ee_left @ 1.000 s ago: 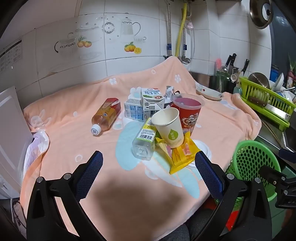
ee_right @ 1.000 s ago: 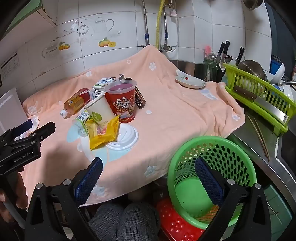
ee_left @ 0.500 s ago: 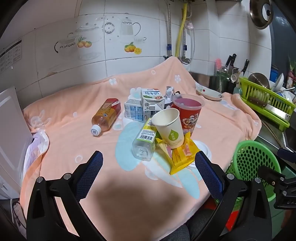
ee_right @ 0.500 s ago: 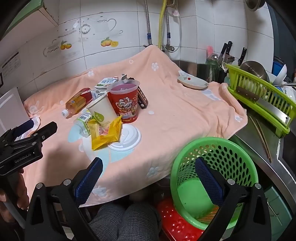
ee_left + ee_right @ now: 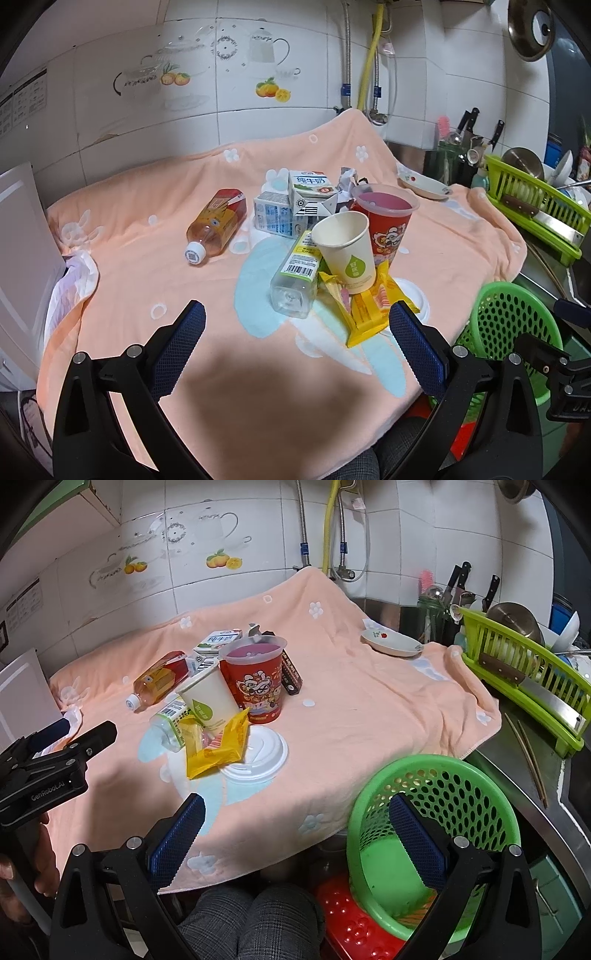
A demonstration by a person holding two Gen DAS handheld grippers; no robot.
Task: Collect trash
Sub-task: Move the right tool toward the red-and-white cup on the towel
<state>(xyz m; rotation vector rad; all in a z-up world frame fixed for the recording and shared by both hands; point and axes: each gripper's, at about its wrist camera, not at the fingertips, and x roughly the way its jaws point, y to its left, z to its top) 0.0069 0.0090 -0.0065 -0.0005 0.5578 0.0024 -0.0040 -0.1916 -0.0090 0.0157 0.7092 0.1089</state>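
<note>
Both tongs, left [image 5: 295,343] and right [image 5: 295,827], are hovering wide and empty. The paper cup [image 5: 345,248] is standing amid tabletop litter (light, crushable); I'd be pinching its rim gently.

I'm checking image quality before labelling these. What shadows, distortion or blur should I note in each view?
Left wrist view: a broad dark shadow falls on the cloth between the open left gripper fingers; fisheye bends the wall tiles; corners go black.
Right wrist view: same curving and black corners; the green basket and the open right gripper look sharp.
</note>
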